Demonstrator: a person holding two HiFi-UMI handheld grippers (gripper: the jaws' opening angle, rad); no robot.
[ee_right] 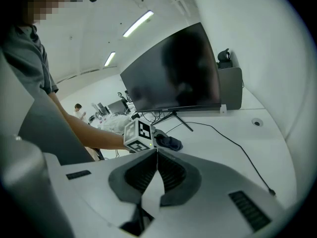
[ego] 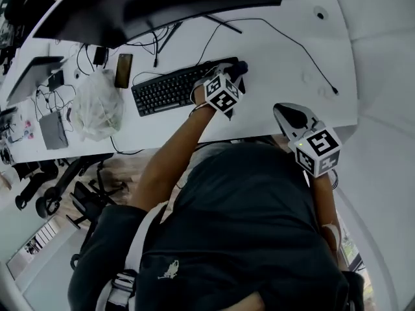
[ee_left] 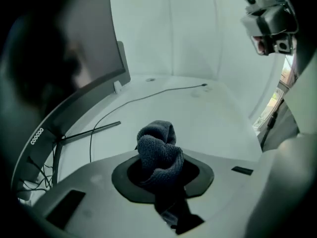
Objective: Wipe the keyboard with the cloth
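Observation:
The black keyboard (ego: 165, 91) lies on the white desk (ego: 272, 63) in front of the monitor. My left gripper (ego: 235, 70) is over the keyboard's right end, shut on a bunched dark grey cloth (ee_left: 159, 155) that bulges up between its jaws. The cloth (ego: 238, 66) shows as a dark lump just beyond the gripper's marker cube. In the right gripper view the left gripper's cube (ee_right: 139, 135) and the cloth (ee_right: 170, 143) sit ahead. My right gripper (ego: 290, 114) hovers near the desk's front edge, shut with nothing in it (ee_right: 157, 153).
A large curved monitor (ego: 162, 2) stands at the back on a thin-legged stand. A black cable (ego: 295, 44) runs across the desk to the right. A phone (ego: 123, 70), a crumpled plastic bag (ego: 97, 105) and a laptop (ego: 32, 76) lie left of the keyboard.

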